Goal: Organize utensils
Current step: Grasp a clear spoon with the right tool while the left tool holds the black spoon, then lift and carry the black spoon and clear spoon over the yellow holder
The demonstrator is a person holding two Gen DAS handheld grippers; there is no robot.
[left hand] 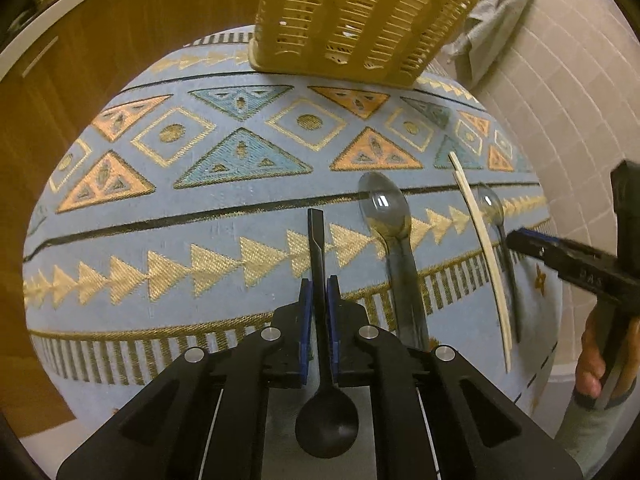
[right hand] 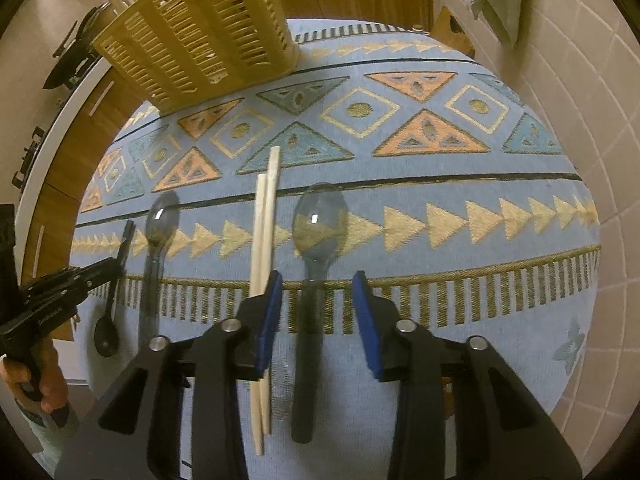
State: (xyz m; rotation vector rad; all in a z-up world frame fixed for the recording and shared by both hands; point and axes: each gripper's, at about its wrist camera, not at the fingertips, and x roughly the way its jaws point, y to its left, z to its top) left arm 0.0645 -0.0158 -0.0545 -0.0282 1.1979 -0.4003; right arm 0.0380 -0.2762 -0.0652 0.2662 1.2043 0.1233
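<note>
My left gripper (left hand: pixel 319 292) is shut on the handle of a black plastic spoon (left hand: pixel 326 424), bowl toward the camera; it also shows in the right wrist view (right hand: pixel 107 332). A grey translucent spoon (left hand: pixel 386 210) lies just right of it on the blue patterned cloth (left hand: pixel 200 216). Pale chopsticks (left hand: pixel 482 240) and a second grey spoon (left hand: pixel 491 204) lie further right. My right gripper (right hand: pixel 318 284) is open, its jaws either side of that second grey spoon's (right hand: pixel 318 220) handle, with the chopsticks (right hand: pixel 266 216) beside its left finger. The yellow slotted utensil basket (left hand: pixel 360 20) stands at the cloth's far edge.
Wooden cabinet fronts (left hand: pixel 100 40) run along the left. A tiled wall (left hand: pixel 560 100) with a hanging grey towel (left hand: pixel 492 20) is on the right. The basket also shows in the right wrist view (right hand: pixel 192 32) at the far left.
</note>
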